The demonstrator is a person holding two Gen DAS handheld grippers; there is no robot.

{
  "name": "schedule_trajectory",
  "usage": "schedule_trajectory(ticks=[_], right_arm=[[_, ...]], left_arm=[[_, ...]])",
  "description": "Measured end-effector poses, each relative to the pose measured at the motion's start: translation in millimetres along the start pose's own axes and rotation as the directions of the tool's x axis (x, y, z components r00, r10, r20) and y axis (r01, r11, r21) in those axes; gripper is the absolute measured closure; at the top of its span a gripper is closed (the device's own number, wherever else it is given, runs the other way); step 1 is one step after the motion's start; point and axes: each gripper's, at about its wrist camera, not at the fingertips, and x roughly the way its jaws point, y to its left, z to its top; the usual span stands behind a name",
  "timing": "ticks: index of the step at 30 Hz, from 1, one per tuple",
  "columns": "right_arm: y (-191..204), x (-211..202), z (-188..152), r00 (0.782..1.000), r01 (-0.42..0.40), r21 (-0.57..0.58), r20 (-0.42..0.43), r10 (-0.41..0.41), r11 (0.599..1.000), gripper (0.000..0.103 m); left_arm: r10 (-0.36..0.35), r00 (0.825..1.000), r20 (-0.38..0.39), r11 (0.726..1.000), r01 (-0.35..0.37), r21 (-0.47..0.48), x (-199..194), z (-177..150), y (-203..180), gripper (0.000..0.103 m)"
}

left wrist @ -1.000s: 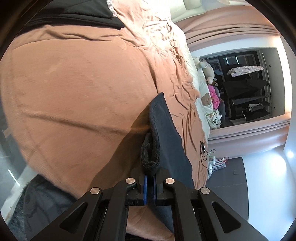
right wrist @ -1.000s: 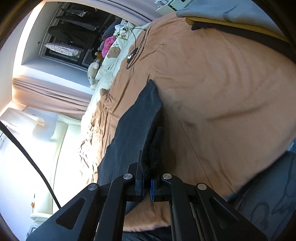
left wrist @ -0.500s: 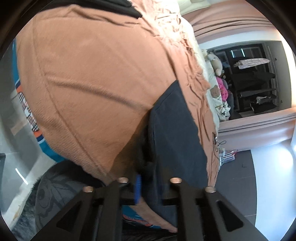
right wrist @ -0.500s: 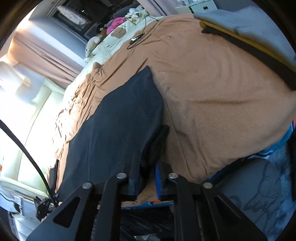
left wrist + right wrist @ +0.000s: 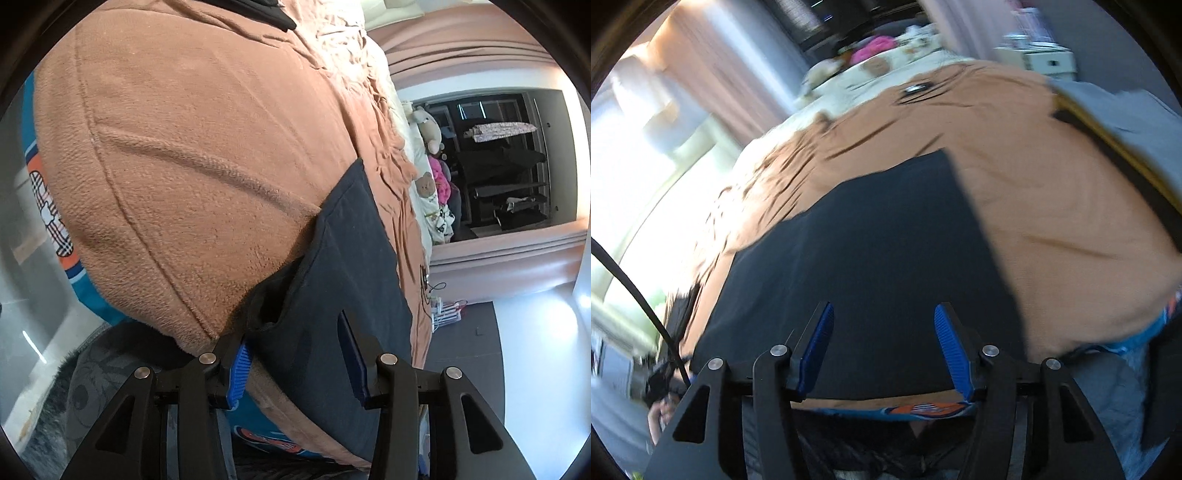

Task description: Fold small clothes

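A dark navy garment (image 5: 347,266) lies flat on the tan blanket (image 5: 184,166) near the bed's front edge; the right wrist view shows the garment (image 5: 871,251) spread wide. My left gripper (image 5: 295,343) hovers over its near corner, where a small rolled fold (image 5: 264,306) sits. Its jaws are opening and the blue pads do not press the cloth. My right gripper (image 5: 884,325) stands above the garment's near hem, jaws opening, nothing pinched between them.
Stacked clothes in grey, yellow and black (image 5: 1115,122) lie on the blanket at the right. Soft toys (image 5: 428,125) and a cable (image 5: 424,277) sit at the far end. A patterned teal sheet (image 5: 51,206) edges the bed, with a dark rug (image 5: 92,384) below.
Both grippers were shut on the garment's near edge a second ago and have let it go. The cloth now lies flat. The right gripper rolled and drew back above it.
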Motion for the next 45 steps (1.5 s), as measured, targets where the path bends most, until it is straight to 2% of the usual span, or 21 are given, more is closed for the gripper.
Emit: schedule_trajectory(ticks=[6,11,13,15,17,23,28,35,42,45], right_arm=[[52,52,6,0.993,-0.063,-0.126,-0.111,0.049,0.99,0.07],[72,104,19,0.983,-0.091,-0.184,-0.177,0.058,0.979,0.074],[81,119,21,0.979,-0.1,-0.201,-0.197,0.06,0.975,0.074],[84,126,17,0.975,-0.102,-0.213,-0.213,0.056,0.972,0.074],[90,142,17,0.972,-0.097,-0.231,-0.232,0.042,0.968,0.075],[114,187,20,0.961,-0.053,-0.293,-0.276,-0.031,0.955,0.077],[127,225,29,0.955,0.004,-0.319,-0.28,-0.098,0.948,0.086],[141,260,52,0.955,0.056,-0.321,-0.259,-0.144,0.946,0.088],[150,296,77,0.953,0.068,-0.29,-0.264,-0.148,0.955,0.091],[144,305,89,0.954,0.069,-0.281,-0.263,-0.145,0.957,0.094]], left_arm=[[-0.02,1.0,-0.003,1.0,0.02,-0.003,2,2,3,0.058],[-0.031,1.0,-0.003,0.999,0.031,-0.013,4,4,7,0.058],[-0.033,0.999,-0.003,0.999,0.033,-0.017,5,4,8,0.062],[-0.024,1.0,0.002,0.999,0.024,-0.029,5,4,11,0.077],[-0.008,1.0,0.008,0.999,0.008,-0.052,4,3,15,0.086],[-0.043,0.999,0.021,0.995,0.045,-0.085,1,0,22,0.09],[-0.062,0.998,0.014,0.993,0.063,-0.104,-1,0,25,0.09],[-0.051,0.998,0.026,0.989,0.055,-0.141,2,0,21,0.091],[-0.031,0.999,0.038,0.986,0.037,-0.161,-1,-3,21,0.091],[-0.047,0.998,0.043,0.976,0.055,-0.212,-1,-6,26,0.091]])
